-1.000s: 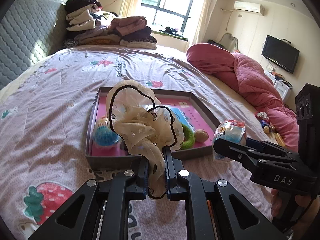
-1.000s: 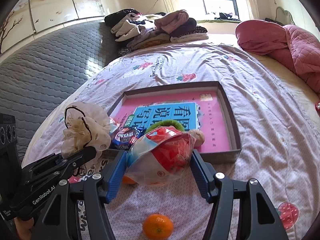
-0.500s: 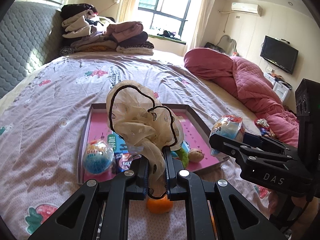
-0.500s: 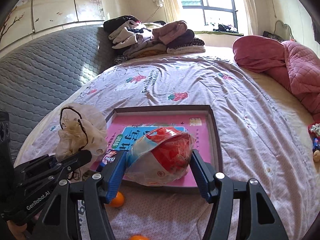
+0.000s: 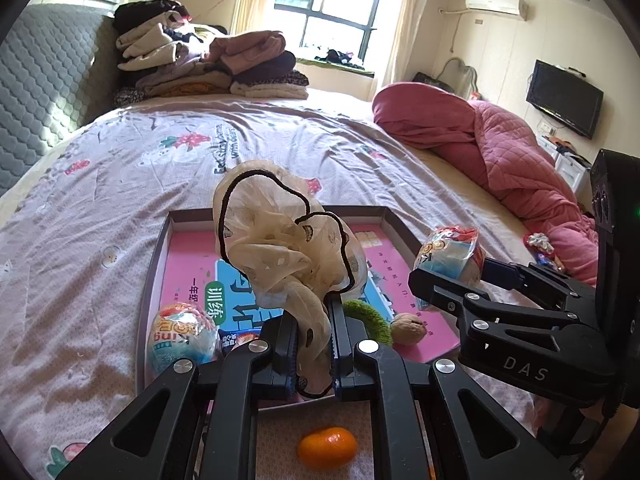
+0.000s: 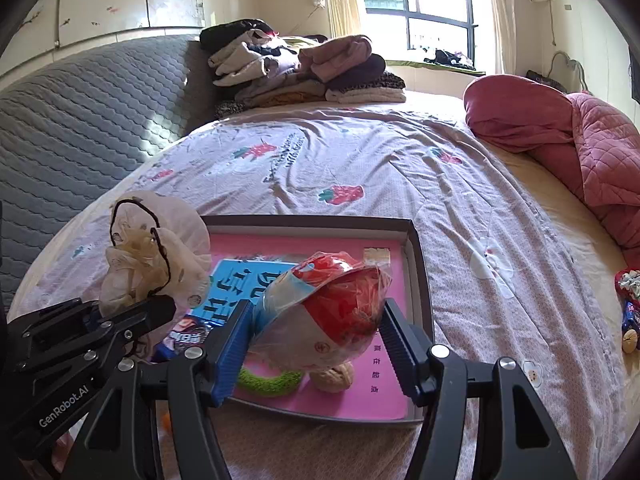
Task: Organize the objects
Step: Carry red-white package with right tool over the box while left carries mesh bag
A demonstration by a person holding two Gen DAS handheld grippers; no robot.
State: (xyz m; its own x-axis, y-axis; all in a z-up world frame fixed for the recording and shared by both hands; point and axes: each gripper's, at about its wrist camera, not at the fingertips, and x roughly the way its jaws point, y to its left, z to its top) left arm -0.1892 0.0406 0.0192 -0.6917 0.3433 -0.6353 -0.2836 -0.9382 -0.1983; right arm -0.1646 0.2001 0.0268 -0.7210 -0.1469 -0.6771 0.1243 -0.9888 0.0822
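My left gripper (image 5: 313, 344) is shut on a cream sheer scrunchie (image 5: 280, 240) with black trim, held above the near edge of a shallow grey box (image 5: 154, 264) with a pink floor. The scrunchie also shows in the right wrist view (image 6: 152, 256). My right gripper (image 6: 316, 344) is shut on a red, white and blue snack packet (image 6: 328, 312), held over the box (image 6: 420, 280); the packet also shows in the left wrist view (image 5: 450, 254). In the box lie a round wrapped snack (image 5: 180, 336), a green ring (image 5: 370, 320) and a walnut (image 5: 408, 328).
An orange tangerine (image 5: 327, 448) lies on the bedsheet just in front of the box. Folded clothes (image 5: 208, 64) are stacked at the headboard. A pink quilt (image 5: 500, 152) lies on the right, with small snacks (image 6: 630, 308) at the bed's right edge.
Both grippers rose and pulled back a little with their loads; the box now sits lower in view and its contents show more fully. The tangerine came into the left view.
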